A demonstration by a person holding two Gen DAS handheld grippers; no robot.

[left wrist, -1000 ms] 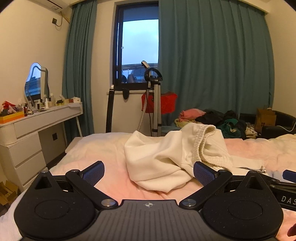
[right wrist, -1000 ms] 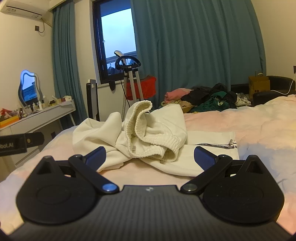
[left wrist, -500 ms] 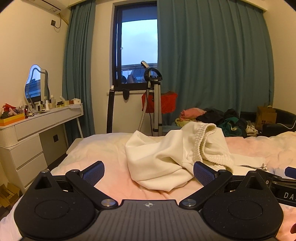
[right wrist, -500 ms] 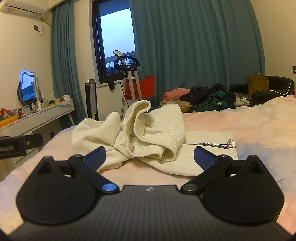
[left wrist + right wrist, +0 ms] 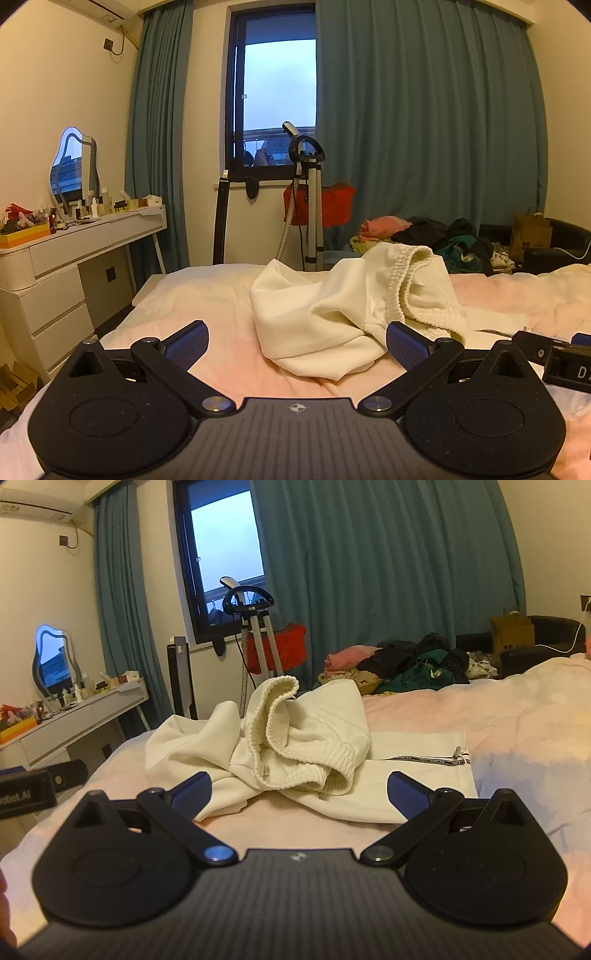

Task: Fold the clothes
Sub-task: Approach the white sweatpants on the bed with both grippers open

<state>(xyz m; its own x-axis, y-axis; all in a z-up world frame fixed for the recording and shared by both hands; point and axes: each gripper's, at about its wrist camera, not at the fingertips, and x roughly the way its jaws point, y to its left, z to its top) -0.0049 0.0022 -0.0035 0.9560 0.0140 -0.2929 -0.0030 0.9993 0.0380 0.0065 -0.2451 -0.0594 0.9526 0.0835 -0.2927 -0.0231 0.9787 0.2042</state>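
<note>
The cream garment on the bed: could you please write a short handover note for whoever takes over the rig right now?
Left gripper: open, empty, short of the cream garment.
Right gripper: open, empty, facing the garment's ribbed waistband.
The garment lies crumpled on the pink bed, one part flat with a printed tape trim.
Done: nothing folded.
Left: spread flat, then fold.
</note>
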